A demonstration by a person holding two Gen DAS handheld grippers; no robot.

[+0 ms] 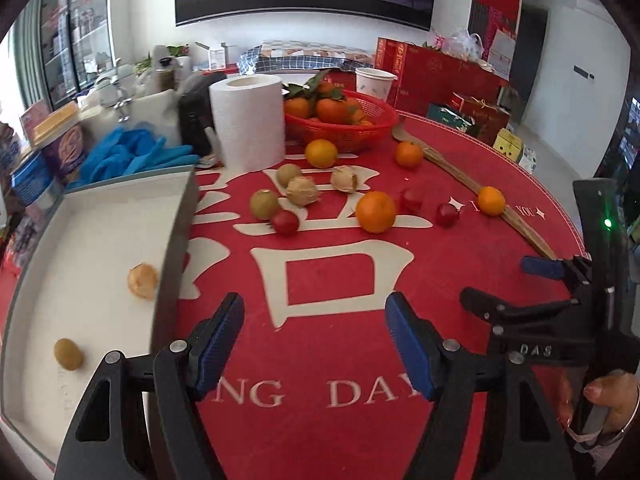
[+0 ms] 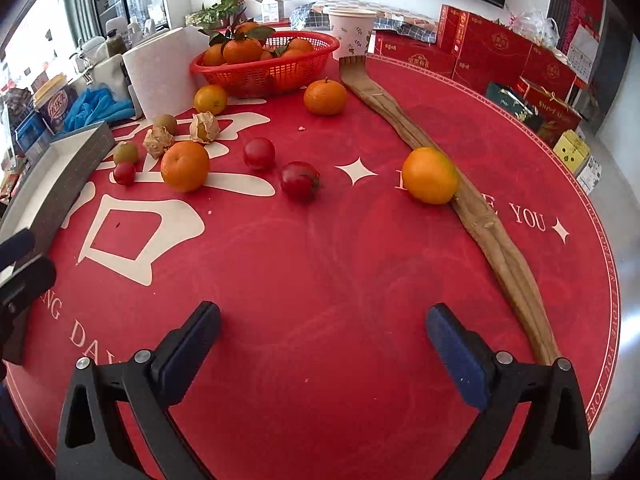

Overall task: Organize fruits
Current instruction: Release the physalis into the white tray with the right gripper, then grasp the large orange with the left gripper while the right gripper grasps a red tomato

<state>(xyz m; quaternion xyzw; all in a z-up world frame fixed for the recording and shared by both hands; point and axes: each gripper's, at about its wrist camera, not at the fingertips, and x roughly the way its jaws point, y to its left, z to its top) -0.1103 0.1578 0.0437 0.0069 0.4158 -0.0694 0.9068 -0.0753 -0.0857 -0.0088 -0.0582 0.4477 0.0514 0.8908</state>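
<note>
Loose fruit lies across the red round table [image 2: 320, 264]: oranges [image 1: 375, 212] [image 2: 430, 176], small red fruits [image 1: 285, 222] [image 2: 300, 180], green ones [image 1: 264, 204] and papery husked ones [image 1: 302, 191]. A white tray [image 1: 176, 216] at the left holds one husked fruit [image 1: 142, 280] and one green fruit [image 1: 68, 354]. My left gripper [image 1: 314, 320] is open and empty over the table beside the tray. My right gripper [image 2: 322, 320] stands wide open over bare cloth, short of the fruit, and holds nothing.
A red basket [image 1: 360, 128] of leafy tangerines stands at the back, with a paper roll [image 1: 248, 120], a paper cup [image 1: 374, 82] and blue gloves [image 1: 132, 156]. A long wooden back scratcher [image 2: 480, 216] curves along the right. Red gift boxes [image 2: 500, 44] lie beyond the table.
</note>
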